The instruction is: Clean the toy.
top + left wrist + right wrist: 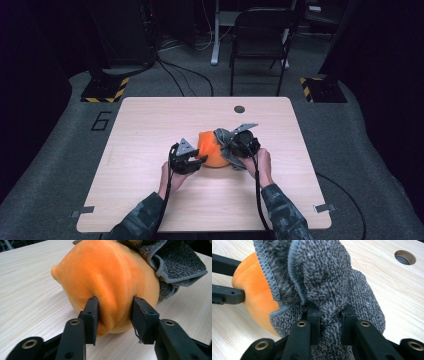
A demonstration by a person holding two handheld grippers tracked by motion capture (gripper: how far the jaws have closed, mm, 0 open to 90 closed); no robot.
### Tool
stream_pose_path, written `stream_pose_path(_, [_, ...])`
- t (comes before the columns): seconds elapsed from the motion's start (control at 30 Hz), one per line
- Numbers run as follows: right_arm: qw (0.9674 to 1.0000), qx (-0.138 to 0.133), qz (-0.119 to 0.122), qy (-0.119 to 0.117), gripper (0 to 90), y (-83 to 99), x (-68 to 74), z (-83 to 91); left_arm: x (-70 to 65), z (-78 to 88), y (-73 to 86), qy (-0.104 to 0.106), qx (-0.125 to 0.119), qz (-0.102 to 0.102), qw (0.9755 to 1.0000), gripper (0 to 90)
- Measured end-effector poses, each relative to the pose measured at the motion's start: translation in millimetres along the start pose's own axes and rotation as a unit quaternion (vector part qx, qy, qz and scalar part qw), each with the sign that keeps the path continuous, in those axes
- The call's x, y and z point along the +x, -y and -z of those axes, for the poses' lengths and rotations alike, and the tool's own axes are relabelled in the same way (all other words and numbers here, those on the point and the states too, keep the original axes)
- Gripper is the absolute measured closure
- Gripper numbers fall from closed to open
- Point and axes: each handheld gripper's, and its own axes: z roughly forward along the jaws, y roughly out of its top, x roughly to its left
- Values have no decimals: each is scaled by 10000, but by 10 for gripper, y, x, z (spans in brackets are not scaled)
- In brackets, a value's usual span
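An orange plush toy [211,150] lies near the middle of the wooden table [150,125]. A grey fluffy cloth [226,142] is draped over its right side. My left gripper [200,161] comes at the toy from the left. In the left gripper view its jaws [115,312] pinch a fold of the orange plush [107,272], with the cloth [172,265] behind. My right gripper [234,148] is on the toy's right. In the right gripper view it [329,312] is shut on a bunched fold of the cloth [324,272], lifted against the plush [254,290].
A round cable hole [239,109] sits in the table beyond the toy. A dark chair [260,40] and two stand bases with yellow-black stripes [105,90] are on the floor past the far edge. Cables trail from both grippers toward the near edge.
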Motion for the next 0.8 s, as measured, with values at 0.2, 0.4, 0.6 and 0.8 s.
stream_pose_path(0.2, [10000, -48, -34, -33, 750, -11, -10, -24, 0, 8, 4, -87, 56, -41, 9999, 484])
stream_pose_path(0.4, [9999, -97, -101, -36, 750, -24, -41, -48, -21, 5, 6, -200, 117, -148, 9996, 430])
stream_pose_path(0.6, [9998, -122, -120, -55, 749, -28, -60, -57, -15, -24, 26, -247, 247, -120, 9993, 423])
stream_pose_path(0.8, [9995, -207, -213, -67, 748, -19, -68, -67, -31, -80, 59, -269, 276, -210, 9990, 571])
